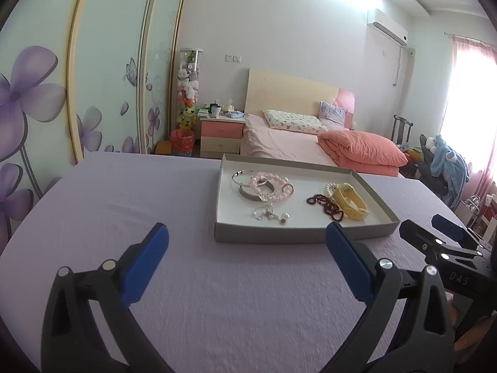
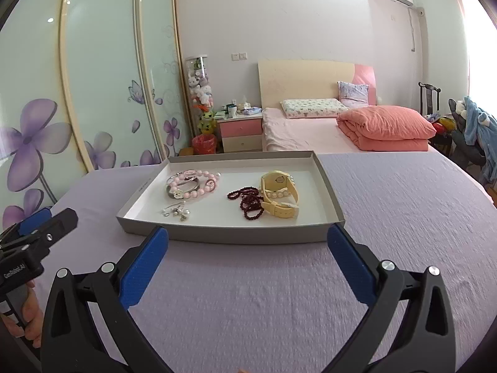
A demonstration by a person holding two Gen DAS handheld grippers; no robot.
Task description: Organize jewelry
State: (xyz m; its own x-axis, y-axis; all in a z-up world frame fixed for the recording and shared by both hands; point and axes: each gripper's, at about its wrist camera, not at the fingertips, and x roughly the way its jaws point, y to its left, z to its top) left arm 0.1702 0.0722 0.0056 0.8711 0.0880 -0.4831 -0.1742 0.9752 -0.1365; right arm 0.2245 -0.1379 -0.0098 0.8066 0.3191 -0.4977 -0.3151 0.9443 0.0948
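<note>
A shallow grey tray (image 1: 304, 237) (image 2: 248, 237) with a white floor lies on the lilac tablecloth (image 1: 217, 295). Inside it at the left are pink bead bracelets (image 1: 270, 183) (image 2: 198, 186), a silver bangle (image 1: 239, 177) and a small silver chain piece (image 1: 270, 213) (image 2: 177, 211). At the right lie dark red beads (image 1: 326, 206) (image 2: 248, 202), a pearl bracelet (image 2: 279, 194) and a yellow watch (image 1: 351, 202) (image 2: 279, 183). My left gripper (image 1: 247, 227) (image 2: 57, 214) hovers open, short of the tray's near left side. My right gripper (image 2: 247, 229) (image 1: 424, 222) is open and empty before the tray's front wall.
The cloth-covered table (image 2: 403, 217) stretches wide on both sides of the tray. Behind it are a pink bed (image 2: 310, 130), a nightstand (image 2: 240, 133), floral wardrobe doors (image 1: 46, 108) and a chair draped with clothes (image 2: 475, 130). A hand (image 2: 31, 320) holds the left gripper.
</note>
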